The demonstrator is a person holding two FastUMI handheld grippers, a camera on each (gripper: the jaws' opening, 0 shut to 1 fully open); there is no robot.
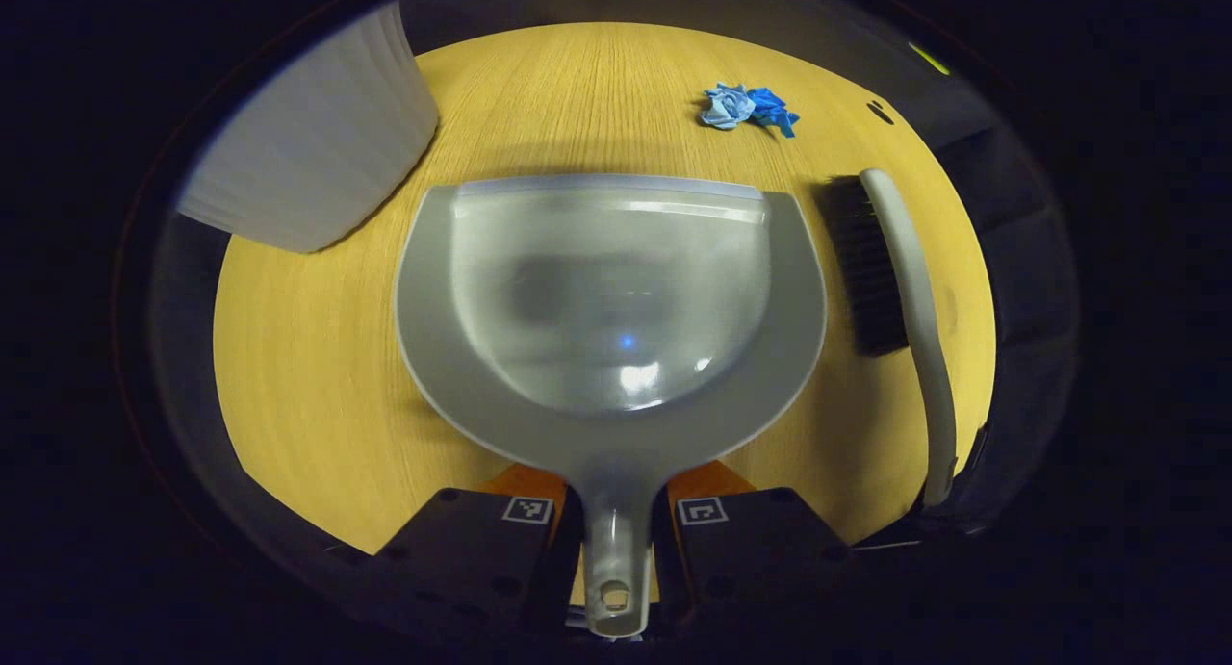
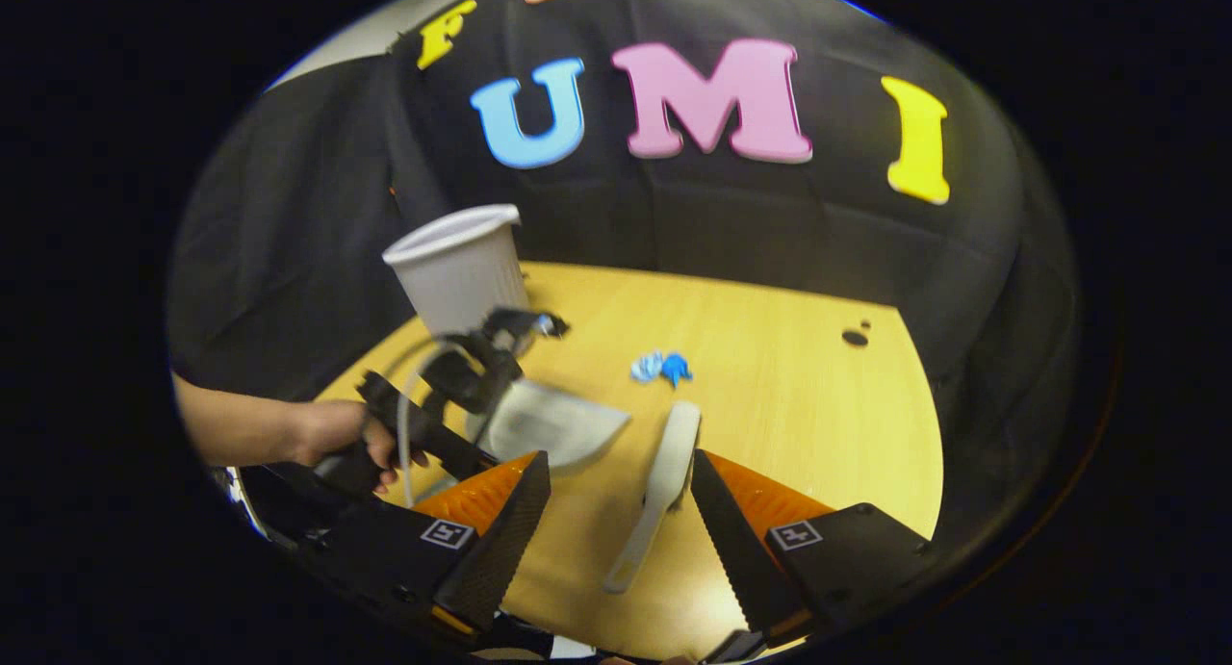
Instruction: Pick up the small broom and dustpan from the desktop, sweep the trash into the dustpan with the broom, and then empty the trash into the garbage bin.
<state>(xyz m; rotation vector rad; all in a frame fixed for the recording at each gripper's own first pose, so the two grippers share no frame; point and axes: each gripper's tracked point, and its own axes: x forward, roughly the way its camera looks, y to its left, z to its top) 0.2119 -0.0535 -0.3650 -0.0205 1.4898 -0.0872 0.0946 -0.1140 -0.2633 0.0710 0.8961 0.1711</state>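
In the left gripper view, the dustpan is seen lying on the wooden desk at the centre of the frame, its handle running down to the bottom edge. There the left tool is pressed together on the handle, a finger on each side. The broom is laid at the right of the frame, just beside the dustpan but apart from it, bristles turned toward the pan. The blue crumpled trash is placed at the upper right, beyond the pan's front lip and well apart from it. The white garbage bin is seen at the upper left, near the pan's left corner.

In the right gripper view, the right tool is held spread above the desk, with the broom's handle seen between its fingers but not touched. A hand is seen at the left of the frame holding the left tool at the dustpan, and the bin is seen standing upright behind it.
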